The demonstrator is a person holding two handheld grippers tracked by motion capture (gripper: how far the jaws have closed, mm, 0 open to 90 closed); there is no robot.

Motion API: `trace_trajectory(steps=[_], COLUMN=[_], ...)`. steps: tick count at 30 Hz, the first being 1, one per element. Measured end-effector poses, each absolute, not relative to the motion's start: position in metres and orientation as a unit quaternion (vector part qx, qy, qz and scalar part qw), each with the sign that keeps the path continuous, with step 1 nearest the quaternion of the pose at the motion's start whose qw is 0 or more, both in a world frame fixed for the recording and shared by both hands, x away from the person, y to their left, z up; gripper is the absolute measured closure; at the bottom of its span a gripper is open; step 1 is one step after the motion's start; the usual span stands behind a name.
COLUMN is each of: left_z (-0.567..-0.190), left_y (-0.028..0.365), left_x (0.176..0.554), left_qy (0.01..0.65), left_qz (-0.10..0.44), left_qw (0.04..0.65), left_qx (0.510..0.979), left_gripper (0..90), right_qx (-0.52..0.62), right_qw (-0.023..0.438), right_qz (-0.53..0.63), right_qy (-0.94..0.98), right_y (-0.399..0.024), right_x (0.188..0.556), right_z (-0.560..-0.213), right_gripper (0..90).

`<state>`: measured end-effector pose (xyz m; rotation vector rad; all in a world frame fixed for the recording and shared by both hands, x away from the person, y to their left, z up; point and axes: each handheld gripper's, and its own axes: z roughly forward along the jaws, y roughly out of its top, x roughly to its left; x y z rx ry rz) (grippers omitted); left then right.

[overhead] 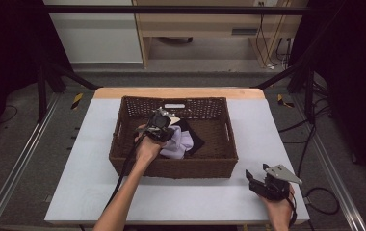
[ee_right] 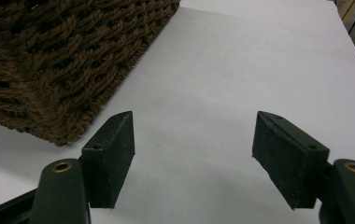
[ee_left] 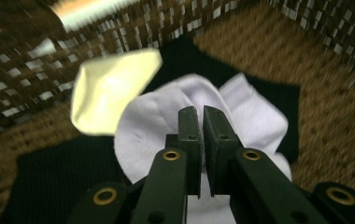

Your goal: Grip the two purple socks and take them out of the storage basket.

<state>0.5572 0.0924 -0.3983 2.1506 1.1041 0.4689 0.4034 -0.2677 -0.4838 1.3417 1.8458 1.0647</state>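
Note:
A brown woven basket (overhead: pixel 190 168) stands in the middle of the white table (overhead: pixel 272 130). Inside it lie a white cloth (overhead: pixel 181 143), a black cloth (overhead: pixel 196 139) and a cream-coloured piece (overhead: pixel 174 120). My left gripper (overhead: pixel 164 130) reaches down into the basket; in the left gripper view it (ee_left: pixel 202 116) is shut on the white cloth (ee_left: pixel 152 116), with the cream piece (ee_left: pixel 110 88) and the black cloth (ee_left: pixel 49 177) behind. My right gripper (overhead: pixel 257 172) rests low at the table's front right, open and empty (ee_right: pixel 192 140), beside a basket corner (ee_right: pixel 49 56).
The basket wall (ee_left: pixel 330 23) rises close around the left gripper. Bare white tabletop (ee_right: pixel 259 56) stretches ahead of the right gripper. Black frame bars and cables stand on the floor beyond the table's right edge (overhead: pixel 311 139).

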Motion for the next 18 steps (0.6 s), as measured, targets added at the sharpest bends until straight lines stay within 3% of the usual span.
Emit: trace_trajectory(steps=[9, 18], left_z=[-0.379, -0.346], left_y=[0.104, 0.117], left_x=[0.551, 0.538], left_qy=[0.425, 0.415], left_qz=[0.199, 0.222], left_qw=[0.428, 0.481], left_qx=[0.772, 0.74], left_gripper=[85.5, 85.6], right_qx=[0.508, 0.51], right_qw=[0.305, 0.304], right_qz=[0.404, 0.405], right_qy=[0.697, 0.695], right_y=[-0.268, -0.269], right_x=[0.404, 0.403], right_z=[-0.484, -0.483], right_gripper=[31.0, 32.2])
